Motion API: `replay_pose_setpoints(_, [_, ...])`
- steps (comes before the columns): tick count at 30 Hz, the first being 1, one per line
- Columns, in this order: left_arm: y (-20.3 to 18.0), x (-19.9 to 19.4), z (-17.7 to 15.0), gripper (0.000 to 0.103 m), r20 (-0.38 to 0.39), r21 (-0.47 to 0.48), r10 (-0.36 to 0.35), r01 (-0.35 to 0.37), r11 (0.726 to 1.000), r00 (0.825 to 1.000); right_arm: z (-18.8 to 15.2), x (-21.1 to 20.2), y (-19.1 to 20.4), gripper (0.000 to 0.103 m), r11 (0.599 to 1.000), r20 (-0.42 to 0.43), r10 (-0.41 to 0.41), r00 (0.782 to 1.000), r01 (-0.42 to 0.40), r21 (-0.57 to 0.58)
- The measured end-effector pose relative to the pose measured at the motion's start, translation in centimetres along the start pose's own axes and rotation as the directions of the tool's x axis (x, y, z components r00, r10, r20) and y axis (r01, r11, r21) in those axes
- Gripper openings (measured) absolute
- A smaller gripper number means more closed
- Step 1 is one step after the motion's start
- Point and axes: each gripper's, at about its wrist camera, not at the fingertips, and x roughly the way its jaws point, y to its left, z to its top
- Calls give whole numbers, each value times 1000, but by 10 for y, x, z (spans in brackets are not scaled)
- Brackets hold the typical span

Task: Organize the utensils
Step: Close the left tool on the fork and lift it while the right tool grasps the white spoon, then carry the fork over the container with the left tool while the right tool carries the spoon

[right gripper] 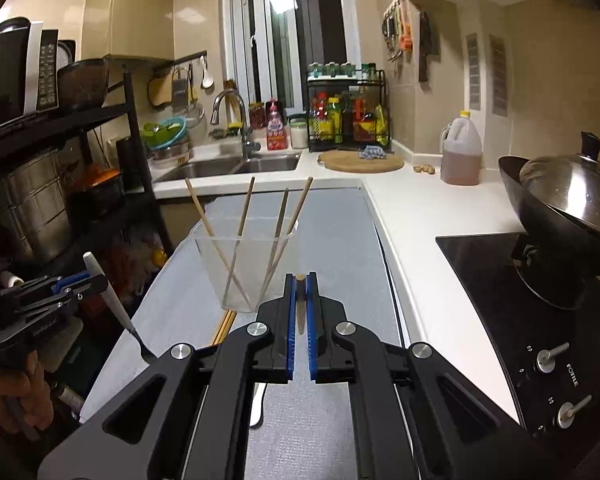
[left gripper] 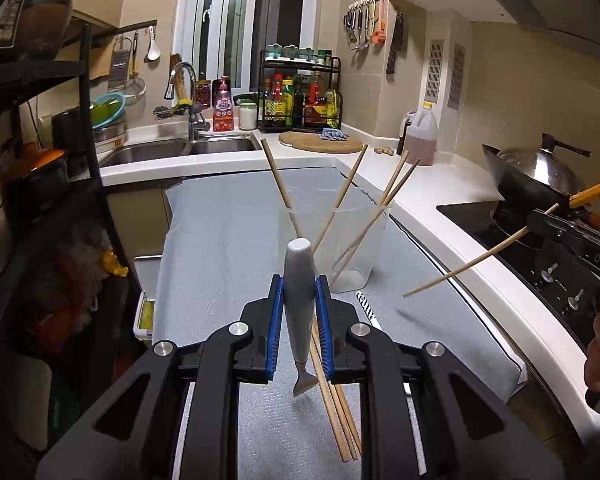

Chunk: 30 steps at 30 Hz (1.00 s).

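A gray-handled utensil (left gripper: 299,300) is squeezed tight in the left gripper (left gripper: 299,300), above loose chopsticks (left gripper: 336,396) on the gray mat (left gripper: 220,240). One chopstick (left gripper: 466,264) is pinched in the right gripper (right gripper: 300,284). Farther off, four chopsticks are stood in a clear cup (right gripper: 246,264).

My left gripper (left gripper: 299,312) sits clamped on a grey handle, fingers nearly upright. My right gripper (right gripper: 300,320) is pinched tight on a thin stick, held level, off to its right.
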Motion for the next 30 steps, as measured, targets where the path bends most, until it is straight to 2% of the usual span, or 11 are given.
replay_pose_setpoints(13, [2, 1, 20, 16, -1, 2, -10, 10, 1000, 1000, 13, 7, 3, 5, 1000, -51, 10, 999, -10, -1])
replay_pose_setpoints(20, [9, 5, 45, 16, -19, -11, -28, 28, 1000, 999, 37, 13, 6, 5, 999, -69, 31, 997, -32, -11])
replay_pose_setpoints(26, [15, 8, 73, 16, -32, -17, -63, 63, 998, 997, 68, 9, 5, 5, 995, -76, 96, 992, -96, 10])
replay_pose_setpoints(30, [17, 9, 95, 16, -15, -16, -90, 89, 996, 996, 90, 6, 5, 5, 989, -43, 144, 989, -143, 28])
